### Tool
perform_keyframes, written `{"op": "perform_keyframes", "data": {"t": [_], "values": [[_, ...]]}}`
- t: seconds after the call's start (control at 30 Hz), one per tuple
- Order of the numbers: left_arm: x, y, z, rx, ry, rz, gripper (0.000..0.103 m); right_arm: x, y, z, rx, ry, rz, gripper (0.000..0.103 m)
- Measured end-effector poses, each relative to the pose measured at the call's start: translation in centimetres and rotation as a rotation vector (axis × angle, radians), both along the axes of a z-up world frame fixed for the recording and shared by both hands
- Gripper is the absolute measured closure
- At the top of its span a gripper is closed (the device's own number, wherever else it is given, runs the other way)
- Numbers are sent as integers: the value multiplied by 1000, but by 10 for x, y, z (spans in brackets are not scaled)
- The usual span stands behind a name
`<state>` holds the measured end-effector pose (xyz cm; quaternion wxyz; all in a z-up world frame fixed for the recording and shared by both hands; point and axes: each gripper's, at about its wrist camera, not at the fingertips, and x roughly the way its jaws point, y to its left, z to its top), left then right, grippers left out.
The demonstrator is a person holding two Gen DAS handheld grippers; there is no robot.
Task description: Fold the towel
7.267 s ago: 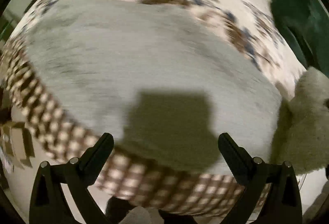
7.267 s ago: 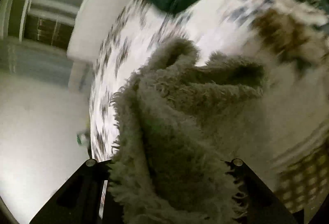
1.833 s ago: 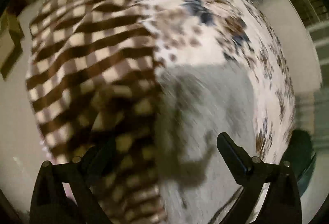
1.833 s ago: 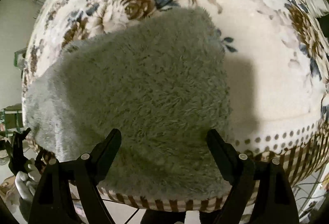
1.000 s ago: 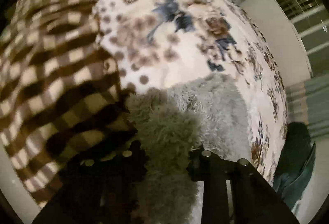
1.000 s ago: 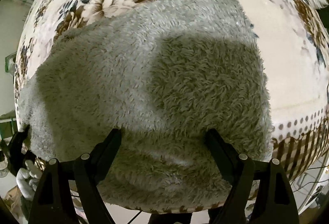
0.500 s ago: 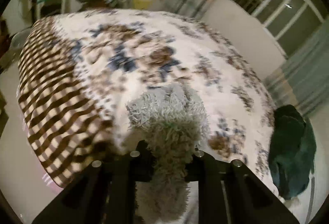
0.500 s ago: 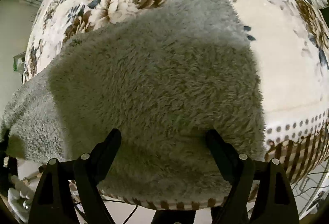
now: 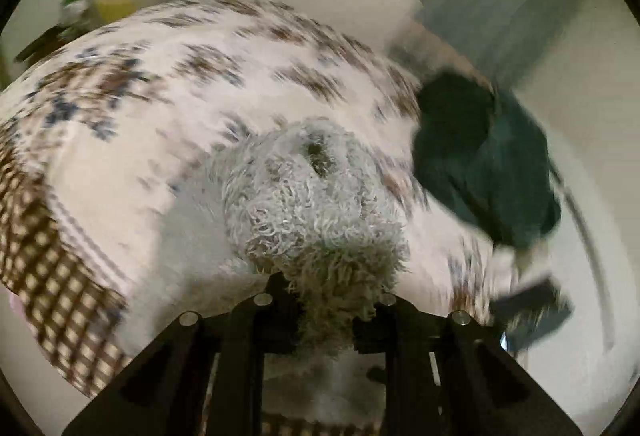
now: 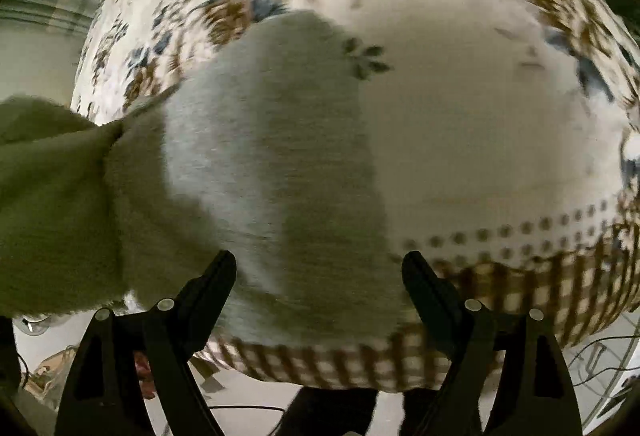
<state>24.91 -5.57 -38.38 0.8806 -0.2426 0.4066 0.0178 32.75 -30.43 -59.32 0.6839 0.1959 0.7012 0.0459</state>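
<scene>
The grey shaggy towel (image 9: 312, 204) is bunched up between the fingers of my left gripper (image 9: 324, 300), which is shut on its edge and holds it lifted above the bed. In the right wrist view the towel (image 10: 272, 172) lies on the floral bedspread near the bed's front edge, and its left part rises off the bed toward the left side of the frame. My right gripper (image 10: 320, 268) hovers open over the towel's near edge, with nothing between its fingers. Both views are blurred by motion.
The bed (image 9: 120, 140) has a cream floral cover with a brown checked border (image 10: 520, 288). A dark green cloth (image 9: 488, 160) lies on the far right of the bed. Curtains and a wall stand behind. Cables run on the floor (image 10: 600, 360) at the right.
My left gripper shut on the towel's edge and has lifted it up and across the bed. The right gripper stayed open above the towel and shifted slightly as the left part rose.
</scene>
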Motion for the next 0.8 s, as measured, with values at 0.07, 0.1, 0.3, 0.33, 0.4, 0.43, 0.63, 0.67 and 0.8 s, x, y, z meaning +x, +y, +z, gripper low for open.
{"op": "perform_keyframes", "data": {"t": [0.07,0.1,0.3,0.33,0.4,0.43,0.63,0.67,0.8], "values": [[6,-40,-20,20,45,-70,88,-4,-23,-3,4,10,-12,16],[9,-59,-31,30,69,-102,88,-5,-31,-5,5,13,-18,16],[21,-131,-94,99,228,-238,87,-13,-88,-12,-4,32,-60,16],[20,-138,-102,99,259,-246,87,-12,-95,-12,1,29,-64,16],[18,-147,-108,105,293,-244,83,-11,-106,-11,10,16,-67,16],[19,-149,-107,117,304,-241,79,-9,-112,-10,20,5,-68,16],[16,-141,-76,109,282,-268,4,11,-120,-2,210,-42,-104,3],[17,-137,-71,115,282,-266,4,18,-116,-1,257,-52,-103,3],[19,-99,-57,185,323,-184,4,42,-79,-2,363,-76,-67,3]]}}
